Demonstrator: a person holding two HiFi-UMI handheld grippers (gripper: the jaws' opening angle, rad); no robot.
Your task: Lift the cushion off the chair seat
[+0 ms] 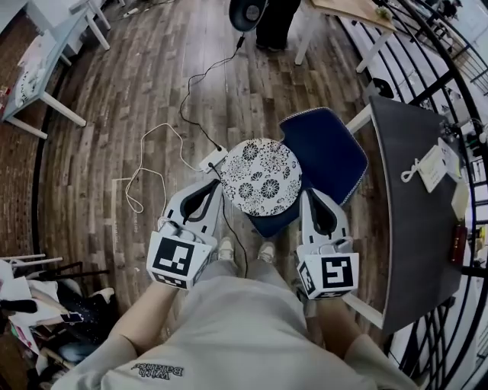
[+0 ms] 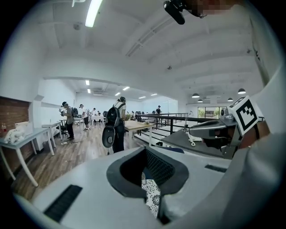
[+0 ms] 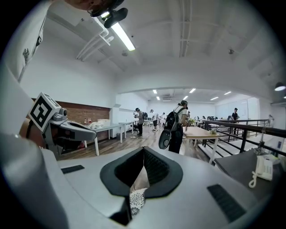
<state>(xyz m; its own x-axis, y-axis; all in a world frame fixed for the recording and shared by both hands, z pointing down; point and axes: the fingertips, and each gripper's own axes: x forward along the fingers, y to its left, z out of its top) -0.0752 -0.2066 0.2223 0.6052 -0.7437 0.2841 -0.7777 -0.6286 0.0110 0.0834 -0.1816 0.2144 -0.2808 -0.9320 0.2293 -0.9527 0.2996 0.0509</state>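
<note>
A round cushion [image 1: 263,177] with a black-and-white flower print hangs over the dark blue chair seat [image 1: 328,148], covering its near left part. My left gripper [image 1: 219,186] is shut on the cushion's left edge and my right gripper [image 1: 306,195] is shut on its right edge. In the left gripper view the printed fabric [image 2: 152,197] shows pinched below the closed jaws of the left gripper [image 2: 145,175]. The right gripper view shows the same print [image 3: 135,200] caught under the closed jaws of the right gripper [image 3: 141,173].
A dark table [image 1: 412,206] with papers stands close on the right, by a black railing [image 1: 450,68]. A white power strip [image 1: 213,158] and cables lie on the wood floor left of the chair. A person [image 1: 274,23] stands beyond; a white table [image 1: 53,53] is far left.
</note>
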